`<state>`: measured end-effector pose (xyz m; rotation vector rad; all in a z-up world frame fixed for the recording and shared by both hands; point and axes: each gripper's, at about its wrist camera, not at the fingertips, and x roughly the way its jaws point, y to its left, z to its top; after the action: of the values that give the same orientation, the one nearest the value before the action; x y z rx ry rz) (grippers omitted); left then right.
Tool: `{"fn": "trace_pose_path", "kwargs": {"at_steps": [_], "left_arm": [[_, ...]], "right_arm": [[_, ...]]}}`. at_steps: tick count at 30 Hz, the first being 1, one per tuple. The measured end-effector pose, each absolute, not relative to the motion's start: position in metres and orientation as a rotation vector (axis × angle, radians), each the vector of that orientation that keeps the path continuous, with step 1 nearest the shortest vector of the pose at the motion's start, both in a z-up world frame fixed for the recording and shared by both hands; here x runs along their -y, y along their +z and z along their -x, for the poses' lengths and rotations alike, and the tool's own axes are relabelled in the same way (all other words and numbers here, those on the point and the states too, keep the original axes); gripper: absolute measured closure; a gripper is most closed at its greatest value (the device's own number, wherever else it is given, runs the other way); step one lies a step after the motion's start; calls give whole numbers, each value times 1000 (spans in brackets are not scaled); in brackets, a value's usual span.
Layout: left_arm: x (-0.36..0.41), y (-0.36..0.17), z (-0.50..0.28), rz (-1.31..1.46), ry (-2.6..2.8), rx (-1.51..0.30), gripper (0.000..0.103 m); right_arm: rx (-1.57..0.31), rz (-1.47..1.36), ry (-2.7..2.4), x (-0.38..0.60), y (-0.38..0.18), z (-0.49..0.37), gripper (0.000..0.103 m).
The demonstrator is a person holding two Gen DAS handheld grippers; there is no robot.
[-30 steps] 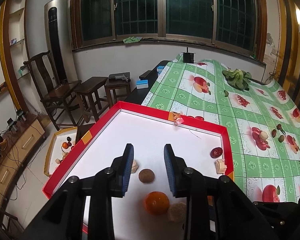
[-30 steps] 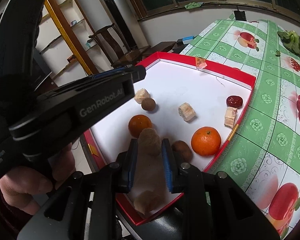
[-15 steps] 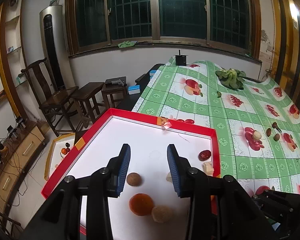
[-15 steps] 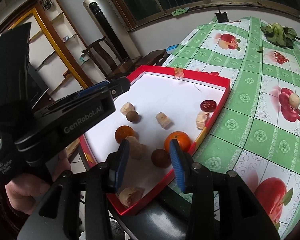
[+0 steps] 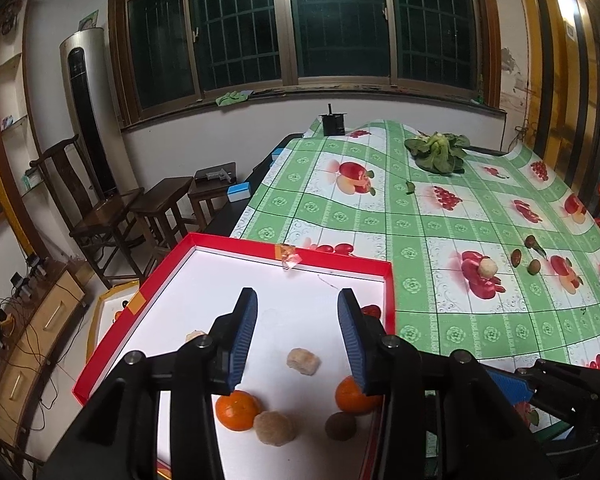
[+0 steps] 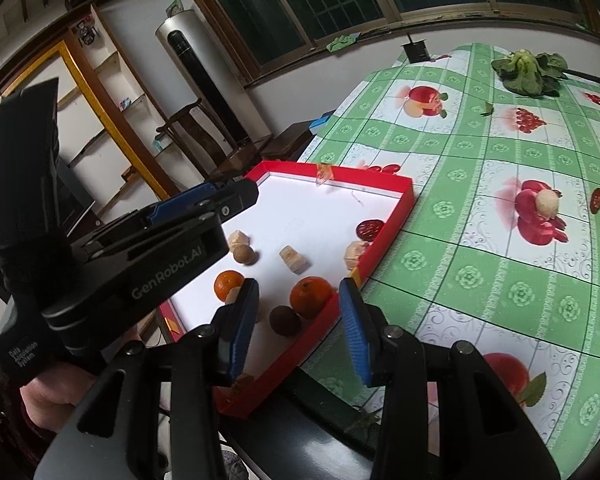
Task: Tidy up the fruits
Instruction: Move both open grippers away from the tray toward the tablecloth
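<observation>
Since a second ago: tan chunk gone from the right jaws, dropped into the tray; both tools pulled back.

Left wrist view: left gripper [image 5: 296, 332] empty, jaws opening above the red-rimmed white shallow tray [image 5: 388, 292]. Below: beige porous lump [image 5: 303, 361], two round oranges [image 5: 237, 410], brown nut-like ball [image 5: 340, 426].

Right wrist view: right gripper [image 6: 298, 330] spread, empty, over the tray's near corner. On the green fruit-print tablecloth [image 6: 480, 280], pale round fruit [image 6: 548, 204] still outside. Probably light, firm, prone to rolling; best pinched across the middle.
</observation>
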<state>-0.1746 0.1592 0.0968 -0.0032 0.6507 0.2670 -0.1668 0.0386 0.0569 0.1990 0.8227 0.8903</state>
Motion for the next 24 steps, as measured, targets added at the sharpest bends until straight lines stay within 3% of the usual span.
{"fn": "trace_pose_path", "kwargs": {"at_steps": [17, 24], "left_arm": [[-117, 107, 170, -65, 212, -643, 60], [-97, 110, 167, -95, 184, -637, 54]], "right_arm": [[-775, -295, 842, 12, 67, 157, 59], [-754, -354, 796, 42, 70, 148, 59]]}}
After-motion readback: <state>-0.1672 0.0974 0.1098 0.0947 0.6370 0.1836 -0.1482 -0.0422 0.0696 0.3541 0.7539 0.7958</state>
